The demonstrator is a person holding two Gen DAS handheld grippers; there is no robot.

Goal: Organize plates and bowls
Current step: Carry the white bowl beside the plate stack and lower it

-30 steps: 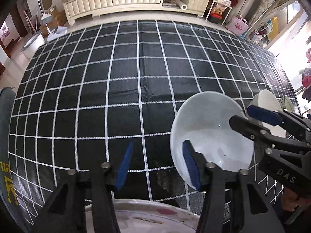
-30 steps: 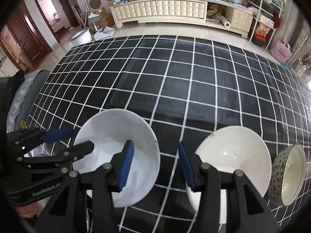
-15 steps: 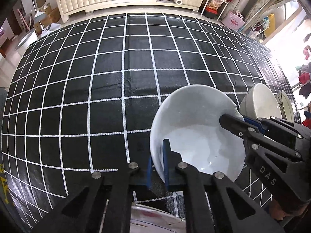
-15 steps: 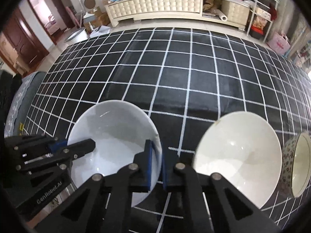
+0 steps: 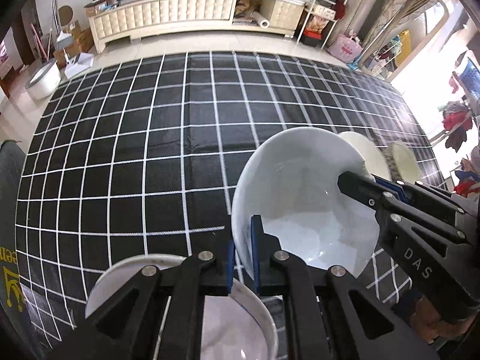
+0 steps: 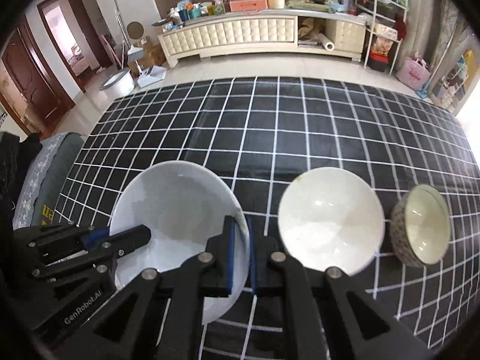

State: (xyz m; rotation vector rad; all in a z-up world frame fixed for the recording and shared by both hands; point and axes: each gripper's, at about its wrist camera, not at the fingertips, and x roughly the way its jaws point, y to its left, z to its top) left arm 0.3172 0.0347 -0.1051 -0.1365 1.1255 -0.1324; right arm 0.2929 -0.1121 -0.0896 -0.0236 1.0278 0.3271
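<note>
A white bowl (image 5: 300, 198) (image 6: 180, 210) is held by both grippers at once and looks raised a little off the black checked tablecloth (image 5: 150, 150). My left gripper (image 5: 242, 249) is shut on its left rim, one blue pad inside and one outside. On the opposite rim my right gripper (image 6: 240, 246) is shut the same way. Each gripper shows in the other's view: the right gripper (image 5: 360, 177), the left gripper (image 6: 120, 235). A cream bowl (image 6: 330, 222) (image 5: 360, 147) and a small patterned bowl (image 6: 420, 228) (image 5: 402, 159) sit to the right.
A white plate (image 5: 192, 315) lies below my left gripper at the table's near edge. A grey cushioned seat (image 6: 45, 174) borders the table on the left. Beyond the far table edge are bare floor and a long cream cabinet (image 6: 240, 36).
Both grippers went from open to shut on the white bowl's rim, one on each side. Since then both cameras have risen and the bowl has come up with them.
</note>
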